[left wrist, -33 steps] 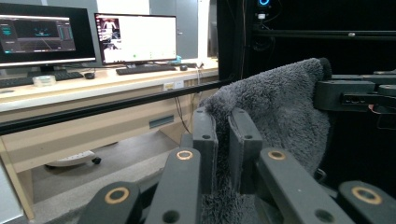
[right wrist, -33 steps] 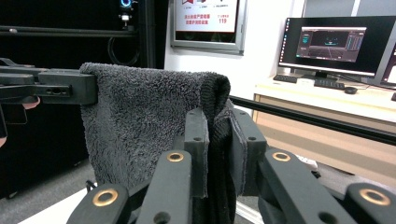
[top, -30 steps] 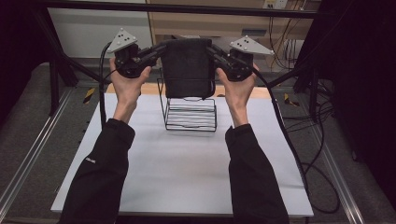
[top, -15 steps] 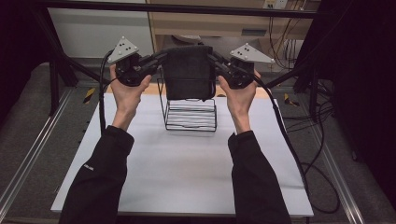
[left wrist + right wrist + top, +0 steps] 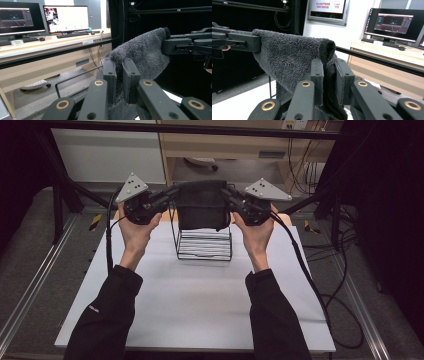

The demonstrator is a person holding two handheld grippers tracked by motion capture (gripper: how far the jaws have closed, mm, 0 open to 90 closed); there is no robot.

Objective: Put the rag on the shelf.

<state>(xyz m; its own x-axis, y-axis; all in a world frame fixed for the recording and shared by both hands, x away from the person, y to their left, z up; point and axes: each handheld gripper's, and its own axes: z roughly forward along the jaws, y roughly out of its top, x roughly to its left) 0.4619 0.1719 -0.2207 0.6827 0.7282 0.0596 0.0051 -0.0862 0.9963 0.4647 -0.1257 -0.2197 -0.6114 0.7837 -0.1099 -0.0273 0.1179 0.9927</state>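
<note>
Left hand [image 5: 134, 227]: coming up from the near edge of the table, wrapped around the body of its tool, sleeve dark.
Left gripper [image 5: 172, 195]: pointing inward toward the middle, jaws pinching the left top corner of the dark towel [image 5: 201, 205]; in the left gripper view [image 5: 119, 82] the grey pile is squeezed between the two black pads.
Grey plate [image 5: 132, 184]: sitting on top of the left gripper, tilted, with small dots on it.
Cable [image 5: 108, 240]: hanging from the left gripper down past the wrist.
Towel: being held in the air, stretched level between the two tools, its lower part drooping over the top of the wire rack [image 5: 204, 245]; whether the cloth is touching the wires I cannot tell.
Wire rack: standing upright on the white table [image 5: 200, 295], at the far middle, between the two forearms.
Right gripper [image 5: 227, 196]: pointing inward from the other side, jaws clamping the right top corner of the towel; in the right gripper view [image 5: 331, 82] a folded edge of cloth is pressed between its pads.
Right hand [image 5: 256, 232]: holding its tool level with the left one, a cable trailing off the table's right edge.
</note>
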